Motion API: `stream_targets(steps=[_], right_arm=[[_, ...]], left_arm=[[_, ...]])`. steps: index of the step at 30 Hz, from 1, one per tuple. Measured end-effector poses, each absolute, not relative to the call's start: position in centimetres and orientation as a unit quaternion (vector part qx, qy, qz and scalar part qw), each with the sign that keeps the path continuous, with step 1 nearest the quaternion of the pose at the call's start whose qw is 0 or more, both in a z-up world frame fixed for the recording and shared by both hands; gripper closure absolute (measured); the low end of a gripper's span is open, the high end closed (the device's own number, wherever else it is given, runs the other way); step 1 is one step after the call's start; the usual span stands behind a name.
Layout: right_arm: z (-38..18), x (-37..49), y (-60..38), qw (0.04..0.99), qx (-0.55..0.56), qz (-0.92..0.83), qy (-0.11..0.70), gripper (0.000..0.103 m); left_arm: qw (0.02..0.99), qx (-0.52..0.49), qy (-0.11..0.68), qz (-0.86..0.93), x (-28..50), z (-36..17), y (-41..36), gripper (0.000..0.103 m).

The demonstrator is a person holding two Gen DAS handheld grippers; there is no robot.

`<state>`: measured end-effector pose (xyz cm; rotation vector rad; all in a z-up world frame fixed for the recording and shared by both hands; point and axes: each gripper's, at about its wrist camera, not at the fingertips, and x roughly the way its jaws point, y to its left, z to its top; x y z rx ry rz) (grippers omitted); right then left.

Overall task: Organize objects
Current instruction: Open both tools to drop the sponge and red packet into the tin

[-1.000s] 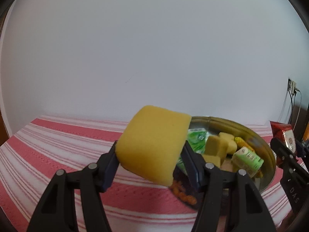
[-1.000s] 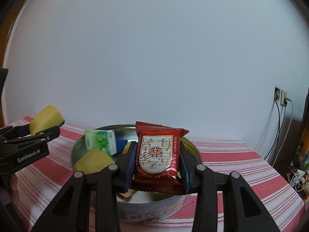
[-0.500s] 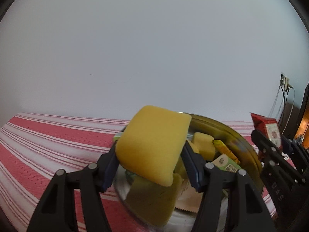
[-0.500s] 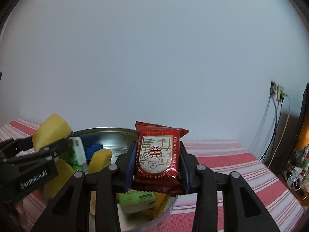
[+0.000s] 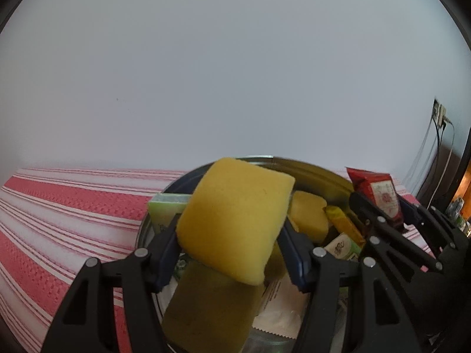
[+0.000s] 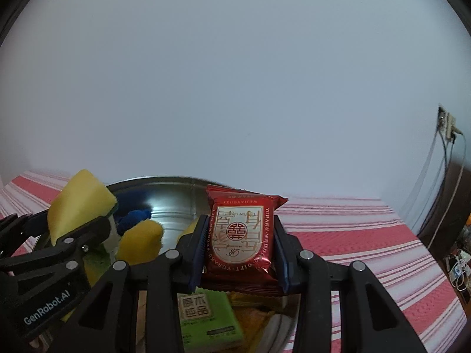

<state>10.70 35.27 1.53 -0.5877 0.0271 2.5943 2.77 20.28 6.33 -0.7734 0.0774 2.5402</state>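
both grippers have swung in over the metal bowl (image 6: 176,188), left gripper (image 5: 232,247) pinching the yellow sponge (image 5: 235,220), right gripper (image 6: 238,253) clamping the red packet (image 6: 240,235), side by side, so they could bump on release.

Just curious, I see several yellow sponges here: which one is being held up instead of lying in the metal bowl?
The big yellow sponge clamped by the left gripper; the other sponges lie loose inside the bowl.

"GenRobot.AI" stands on the left gripper (image 6: 56,229); the red packet (image 6: 240,235) between the right gripper's pads reads "YURAKU-WEDDING-GIFT"
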Motion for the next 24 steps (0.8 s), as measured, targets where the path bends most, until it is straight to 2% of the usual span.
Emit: stream_targets(steps=[8, 13, 15, 16, 18, 21, 24], right_arm=[[1.7, 11.5, 35.1, 0.194, -0.235, 0.952, 0.016, 0.059], [2.0, 12.5, 35.6, 0.184, -0.233, 0.955, 0.01, 0.044], [2.3, 12.6, 35.0, 0.184, -0.211, 0.96, 0.021, 0.038], [2.6, 13.4, 35.3, 0.185, -0.196, 0.963, 0.032, 0.03], [2.8, 14.2, 35.9, 0.184, -0.172, 0.966, 0.055, 0.021], [3.3, 15.5, 36.4, 0.177, -0.148, 0.97, 0.082, 0.021], [3.8, 16.7, 36.1, 0.178, -0.131, 0.971, 0.096, 0.021]], left_arm=[[0.219, -0.322, 0.043, 0.92, 2.0, 5.2, 21.0, 0.046], [0.213, -0.315, 0.057, 0.923, 1.9, 5.2, 20.7, 0.043], [0.218, -0.324, 0.036, 0.92, 1.6, 5.2, 20.2, 0.03], [0.215, -0.326, 0.027, 0.92, 1.5, 5.4, 19.9, 0.026], [0.218, -0.318, 0.014, 0.923, 1.6, 5.7, 19.3, 0.013], [0.21, -0.298, 0.008, 0.931, 2.0, 6.4, 18.8, 0.0], [0.217, -0.275, 0.006, 0.937, 3.1, 7.6, 18.7, 0.0]])
